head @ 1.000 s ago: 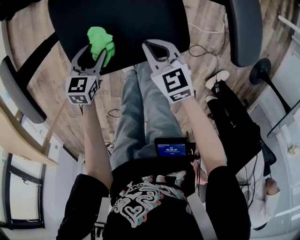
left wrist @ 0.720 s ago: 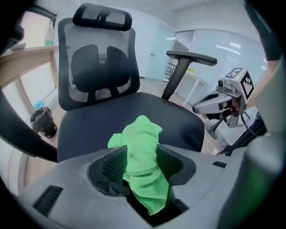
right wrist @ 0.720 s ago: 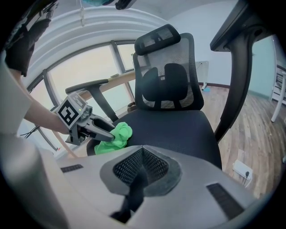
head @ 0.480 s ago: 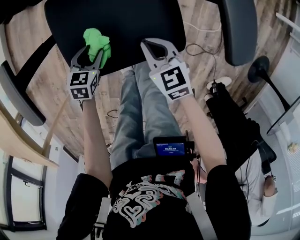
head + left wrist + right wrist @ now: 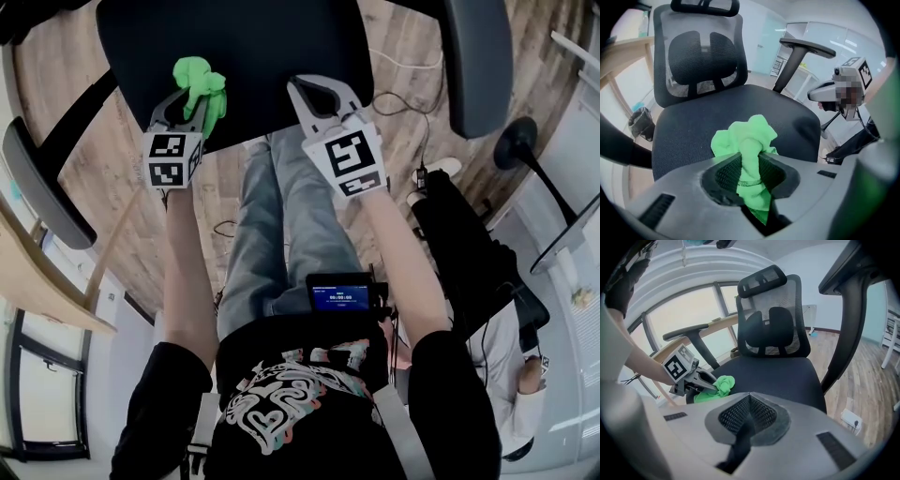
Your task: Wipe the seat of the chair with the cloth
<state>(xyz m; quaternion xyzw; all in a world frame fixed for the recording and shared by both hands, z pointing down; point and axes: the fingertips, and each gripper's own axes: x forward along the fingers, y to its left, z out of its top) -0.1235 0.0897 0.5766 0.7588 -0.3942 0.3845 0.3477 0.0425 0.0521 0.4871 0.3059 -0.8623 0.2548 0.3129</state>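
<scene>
The black chair seat (image 5: 262, 47) fills the top of the head view. A crumpled green cloth (image 5: 200, 82) lies on its near left part. My left gripper (image 5: 187, 101) has just been closing and is now shut on the cloth (image 5: 746, 140), which bunches up between the pads and spills out ahead onto the seat (image 5: 693, 122). My right gripper (image 5: 315, 94) hovers over the seat's near edge, shut with nothing in it. In the right gripper view its jaws (image 5: 749, 397) meet, and the left gripper (image 5: 696, 380) with the cloth (image 5: 719, 385) lies to the left.
The mesh backrest (image 5: 701, 56) rises at the far side. Armrests (image 5: 37, 183) (image 5: 478, 61) flank the seat. The person's legs (image 5: 281, 216) stand against the seat's front edge. Cables (image 5: 403, 98) and a black bag (image 5: 469, 253) lie on the wooden floor to the right.
The left gripper's jaws closed from wide open onto the green cloth and the gripper dipped slightly toward the seat. The right gripper stayed put.
</scene>
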